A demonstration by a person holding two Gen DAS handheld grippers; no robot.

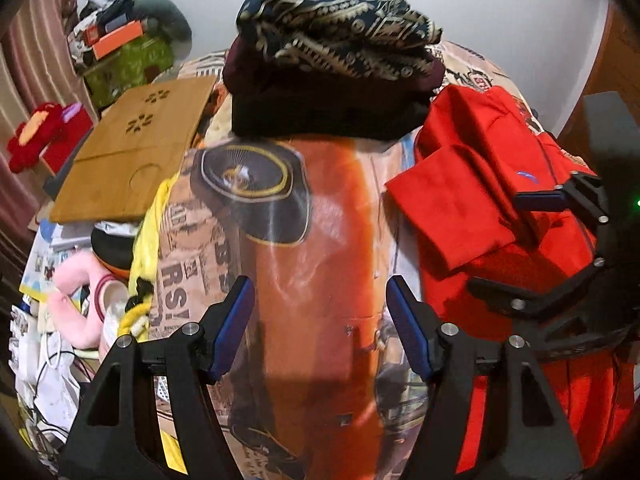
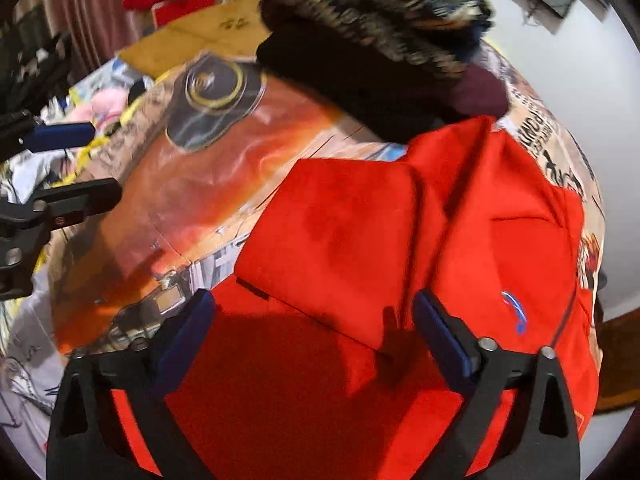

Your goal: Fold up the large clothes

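Right wrist view looks straight down on the red garment [image 2: 460, 240], which lies on the bed [image 2: 224, 184] over a printed orange bedcover. It is partly folded already: a flat red panel is turned over its middle, and a small blue logo shows near its right side. The right tool [image 2: 314, 336] hangs over the near part of the cloth with its blue pads spread wide and nothing between them.

This garment looks soft, light and limp, a thick knit or fleece that should sag and drape when lifted and hold no shape by itself. It does not look slippery or fragile. I judge the best hold to be a pinch on an edge or corner, through all layers at once, one tool at each end of the same edge so the fold stays square. A pinch in the flat middle would likely only bunch it.

Left wrist view shows what the other cannot: the left tool [image 1: 320, 328] is also spread and empty, hovering over bare bedcover just beside the red garment's left edge, not over it. That view also shows the whole stack of folded clothes [image 1: 332, 64] at the far side, sharp rather than blurred, and a wooden board [image 1: 136, 148] with clutter off to the left. Only the right wrist view shows the folded panel's near edge clearly.
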